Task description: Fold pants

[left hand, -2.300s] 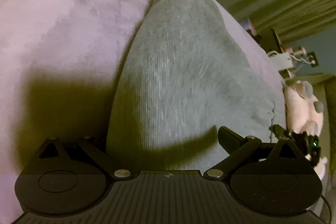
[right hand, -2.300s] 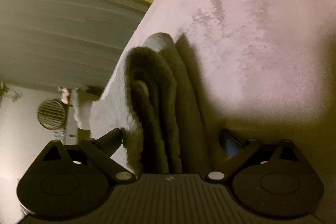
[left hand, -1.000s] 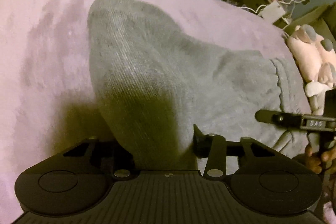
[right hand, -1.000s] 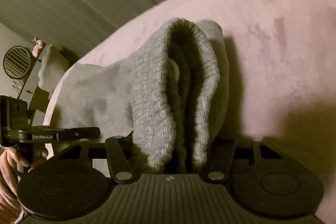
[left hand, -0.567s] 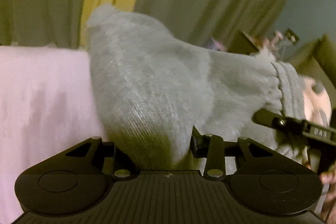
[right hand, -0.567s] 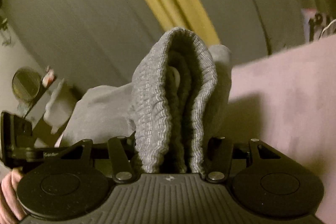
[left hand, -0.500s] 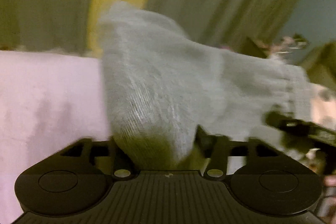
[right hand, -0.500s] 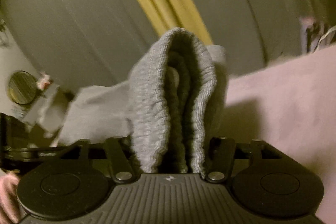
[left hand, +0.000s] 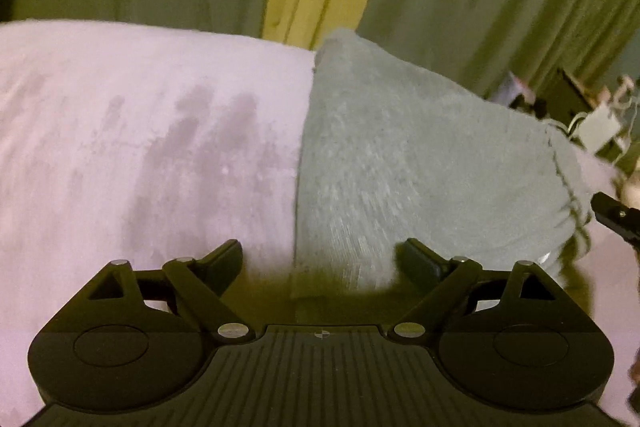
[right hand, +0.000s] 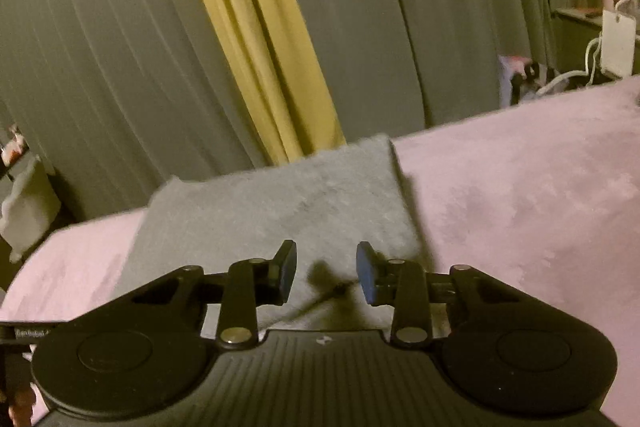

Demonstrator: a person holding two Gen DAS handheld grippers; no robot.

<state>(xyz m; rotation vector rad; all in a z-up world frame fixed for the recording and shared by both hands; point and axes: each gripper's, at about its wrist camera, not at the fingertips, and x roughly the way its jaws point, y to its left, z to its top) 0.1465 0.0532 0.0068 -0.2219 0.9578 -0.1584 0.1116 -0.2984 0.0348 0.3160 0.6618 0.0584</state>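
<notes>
Change: both grippers, clamped on the raised pants half a second ago, are now spreading apart, and the cloth is lying flat again.
Left gripper [left hand: 320, 261]: its jaws are standing wide apart, gripping nothing; the near edge of the pants is lying between them, closer to the right finger.
Right gripper [right hand: 326, 277]: its jaws are parted by a moderate gap and holding nothing; it is hovering over the near end of the folded cloth, casting a shadow on it.
Pants [left hand: 400, 163]: the grey bundle is resting folded on the blanket, running from 6 o'clock toward 3 o'clock in the left view; in the right view [right hand: 276, 203] it is sitting at centre, reaching toward 12 o'clock.
Blanket [left hand: 140, 131]: the pink plush is spreading under the pants, with darker brushed streaks showing at 9 o'clock.
Curtain [right hand: 120, 27]: grey-green folds are hanging beyond the bed.
Yellow strip [right hand: 256, 27]: it is running down between the folds at 12 o'clock.
</notes>
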